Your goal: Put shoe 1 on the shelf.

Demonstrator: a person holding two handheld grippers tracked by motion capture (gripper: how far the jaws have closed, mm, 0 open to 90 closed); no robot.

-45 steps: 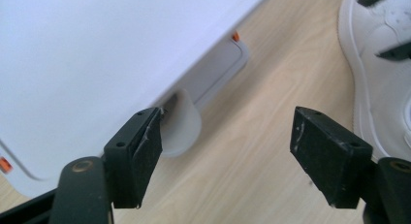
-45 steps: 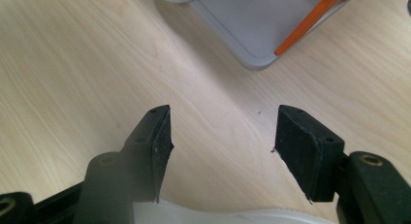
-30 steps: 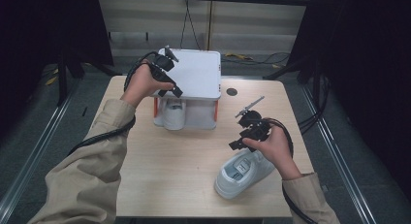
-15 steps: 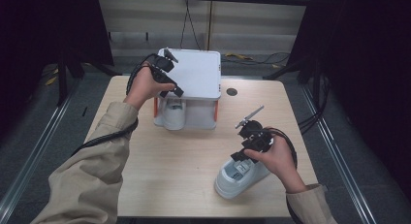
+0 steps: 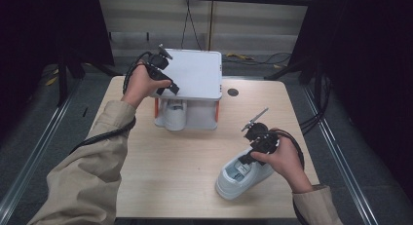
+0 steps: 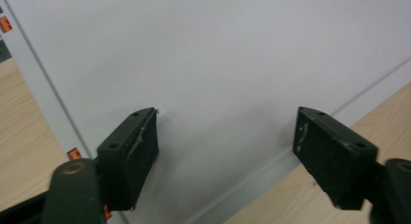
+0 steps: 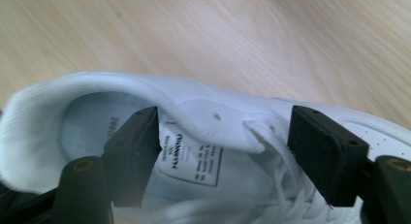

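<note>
A white sneaker (image 5: 234, 181) lies on the front right of the wooden table (image 5: 165, 176). My right gripper (image 5: 247, 158) hovers over its opening, open. In the right gripper view the sneaker (image 7: 208, 112) has its tongue and label (image 7: 191, 162) between the jaws of the right gripper (image 7: 225, 153), one jaw over the insole and the other over the laces. A white shelf (image 5: 197, 74) on orange posts stands at the back, with a second white shoe (image 5: 173, 115) under it. My left gripper (image 5: 168, 86) rests open over the shelf's front left; that left gripper (image 6: 225, 156) points at the shelf top (image 6: 218, 54).
A small black round spot (image 5: 233, 92) sits on the table right of the shelf. Bare wood stretches across the middle and front left of the table. Cables trail from both grippers, and dark floor with rails flanks the table.
My right gripper has come down and slightly toward me onto the sneaker's opening. The left gripper has stayed on the shelf top.
</note>
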